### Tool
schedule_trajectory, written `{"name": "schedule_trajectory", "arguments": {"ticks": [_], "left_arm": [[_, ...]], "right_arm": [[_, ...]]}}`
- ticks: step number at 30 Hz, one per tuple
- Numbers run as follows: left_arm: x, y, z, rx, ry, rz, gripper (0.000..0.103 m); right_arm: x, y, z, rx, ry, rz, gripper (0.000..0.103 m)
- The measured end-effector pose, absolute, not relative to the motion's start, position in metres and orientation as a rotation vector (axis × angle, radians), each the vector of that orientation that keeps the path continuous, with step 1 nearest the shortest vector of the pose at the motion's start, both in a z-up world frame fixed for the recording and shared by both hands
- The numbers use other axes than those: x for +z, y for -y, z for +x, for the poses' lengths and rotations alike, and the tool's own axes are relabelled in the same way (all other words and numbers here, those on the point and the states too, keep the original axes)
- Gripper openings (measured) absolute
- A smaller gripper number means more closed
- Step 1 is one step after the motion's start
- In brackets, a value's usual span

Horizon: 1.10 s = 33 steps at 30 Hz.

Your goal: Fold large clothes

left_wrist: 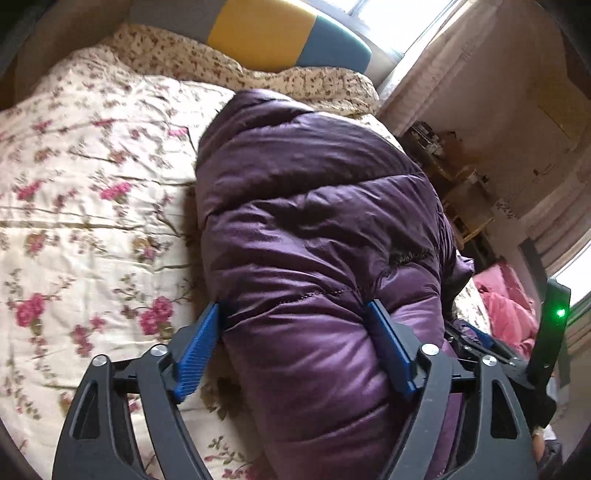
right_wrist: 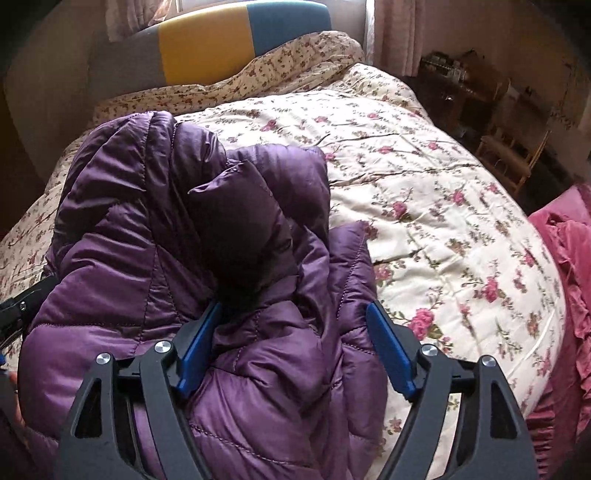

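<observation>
A purple puffer jacket [left_wrist: 317,221] lies bundled on a floral quilt [left_wrist: 92,184] across a bed, its long axis running away from both cameras toward the striped headboard [left_wrist: 266,29]. The left gripper [left_wrist: 295,347] straddles the bundle's near end, fingers [left_wrist: 199,347] spread wide, padding bulging between them but not pinched. The right gripper [right_wrist: 295,347] hovers likewise released over the looser, rumpled side, its outer finger above the quilt. Both hands appear equally near; the tidier fold sits under the left.

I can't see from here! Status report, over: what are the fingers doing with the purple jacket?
Left gripper open, straddling the purple jacket. Right gripper open, jacket bunched between its fingers. Jacket folded into a bundle on floral bedspread. Nothing in the way.
</observation>
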<state>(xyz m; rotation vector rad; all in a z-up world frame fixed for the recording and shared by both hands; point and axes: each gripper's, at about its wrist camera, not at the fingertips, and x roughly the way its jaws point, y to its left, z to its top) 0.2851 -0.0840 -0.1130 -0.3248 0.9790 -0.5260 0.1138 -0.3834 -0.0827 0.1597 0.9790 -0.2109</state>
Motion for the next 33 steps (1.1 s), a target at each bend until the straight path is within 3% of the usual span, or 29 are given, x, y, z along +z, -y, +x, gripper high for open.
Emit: {"name": "schedule_trajectory", "arguments": {"ticks": [6, 10, 14, 24, 33], "left_arm": [[-0.12, 0.097, 0.298, -0.59, -0.996, -0.343, 0.081], [-0.115, 0.098, 0.296, -0.628, -0.969, -0.333, 0.061], [-0.105, 0.093, 0.289, -0.659, -0.948, -0.328, 0.049], [-0.085, 0.059, 0.265, -0.658, -0.908, -0.345, 0.045], [-0.062, -0.02, 0.222, -0.571, -0.827, -0.368, 0.045]], "right_arm": [[-0.089, 0.378, 0.115, -0.164, -0.966, 0.157, 0.049], [-0.087, 0.371, 0.114, -0.147, -0.951, 0.127, 0.035], [-0.081, 0.365, 0.112, -0.127, -0.935, 0.09, 0.023], [-0.065, 0.328, 0.094, -0.09, -0.917, 0.056, 0.019], [-0.054, 0.255, 0.076, 0.031, -0.912, 0.017, 0.018]]}}
